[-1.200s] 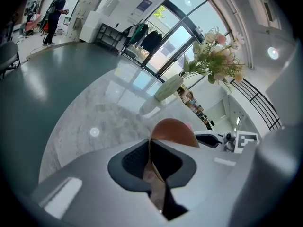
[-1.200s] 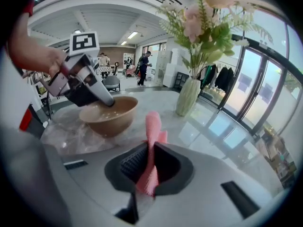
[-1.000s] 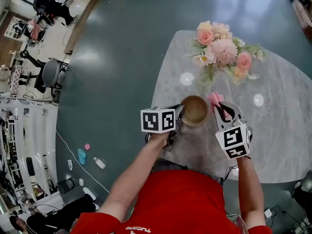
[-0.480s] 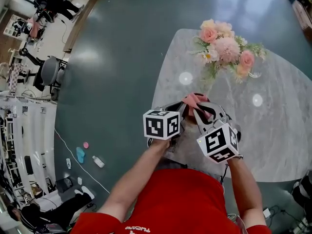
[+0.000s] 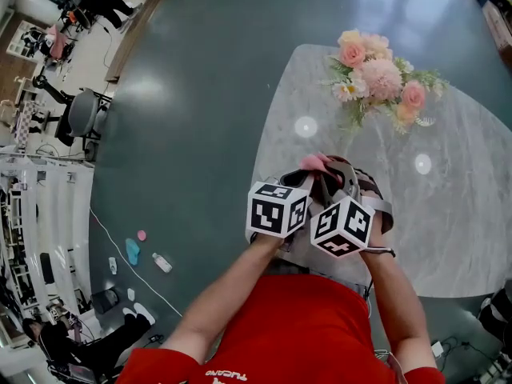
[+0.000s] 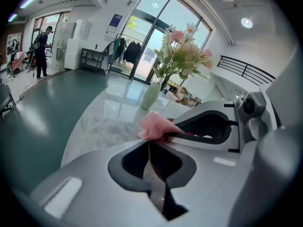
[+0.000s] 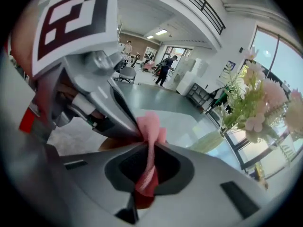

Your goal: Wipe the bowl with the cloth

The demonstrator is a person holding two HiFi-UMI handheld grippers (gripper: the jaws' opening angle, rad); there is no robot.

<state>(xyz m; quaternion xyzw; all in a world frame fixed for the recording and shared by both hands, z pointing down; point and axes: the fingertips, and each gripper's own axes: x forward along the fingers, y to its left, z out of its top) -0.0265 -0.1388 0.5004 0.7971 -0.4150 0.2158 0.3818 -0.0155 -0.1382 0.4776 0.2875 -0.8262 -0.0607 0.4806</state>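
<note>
My left gripper (image 5: 299,179) is shut on the rim of the brown bowl (image 6: 153,170), which shows edge-on as a thin strip between its jaws. The right gripper (image 5: 324,171) is shut on the pink cloth (image 5: 315,163) and sits close beside the left one, right over the bowl. From the head view the two grippers and the cloth hide nearly all of the bowl. In the right gripper view the cloth (image 7: 150,132) runs up between the jaws, and a brown sliver of bowl (image 7: 113,144) lies just left of it under the left gripper's fingers (image 7: 102,109).
The grey marble table (image 5: 448,214) carries a vase of pink flowers (image 5: 384,82) beyond the grippers. Its rounded edge lies to the left, with green floor past it. Small items lie on the floor (image 5: 148,254) at the lower left. People stand far off in the room.
The right gripper has swung left with the cloth, from beside the bowl to over it, and rolled. The bowl's open mouth, plain a second ago, is now covered. The left gripper rose slightly.
</note>
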